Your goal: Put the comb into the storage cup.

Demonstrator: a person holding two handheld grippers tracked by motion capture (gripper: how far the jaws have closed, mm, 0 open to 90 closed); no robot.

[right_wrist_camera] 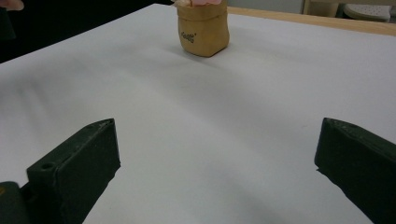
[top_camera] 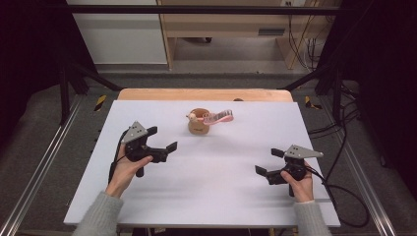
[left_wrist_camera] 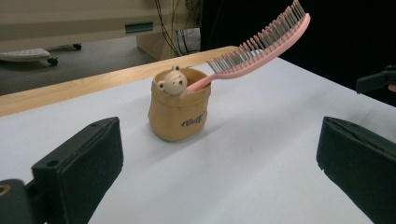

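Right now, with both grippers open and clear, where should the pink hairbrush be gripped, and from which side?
Probably grip the pink hairbrush on its bristled head, the part jutting free above the bear-faced holder; its handle end sits down inside the holder. It leans up and out toward the person's right, so the right gripper could come in from that side, jaws across the flat spine, and draw it out along its tilt.

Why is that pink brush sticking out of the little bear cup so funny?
The pink hairbrush stands handle-down in the tan bear cup and leans far out over the rim, bristle head hanging in the air. It looks top-heavy and might tip the cup. Nothing is spilled or broken.
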